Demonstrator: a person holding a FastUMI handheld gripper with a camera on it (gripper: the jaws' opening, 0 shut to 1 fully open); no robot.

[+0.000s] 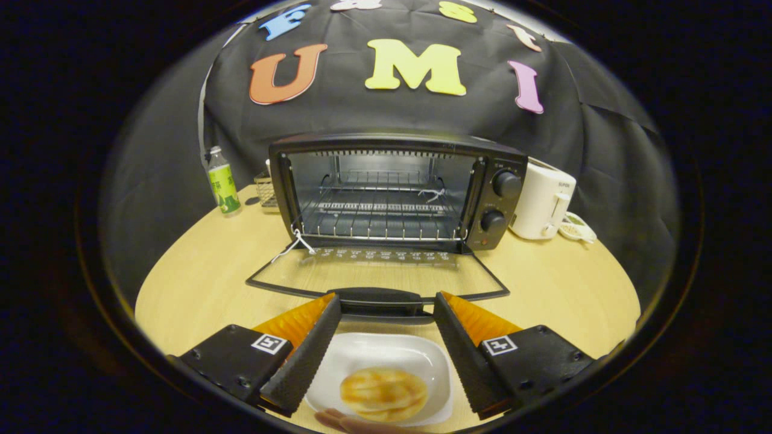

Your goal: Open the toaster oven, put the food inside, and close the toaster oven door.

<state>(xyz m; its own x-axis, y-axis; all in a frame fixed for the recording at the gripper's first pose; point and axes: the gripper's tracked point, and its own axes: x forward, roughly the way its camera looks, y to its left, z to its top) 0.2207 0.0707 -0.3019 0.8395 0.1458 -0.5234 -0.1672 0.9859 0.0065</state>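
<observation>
One toaster oven (395, 193) stands open, with two knobs (505, 184). Beside the oven are one green-labelled bottle (222, 181), one wire basket (263, 190) and one white toaster (543, 202). Before it: one white dish (386, 355) holding one bun (383, 393).

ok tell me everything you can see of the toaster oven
The toaster oven is a black box with a shiny metal cavity, standing on the wooden table beyond the open gripper. Its glass door is fully open, lying flat toward the fingers, its dark handle just ahead of them. A wire rack sits inside, bare. Two round knobs are stacked on the right panel. White string hangs at the rack's left corner.
</observation>
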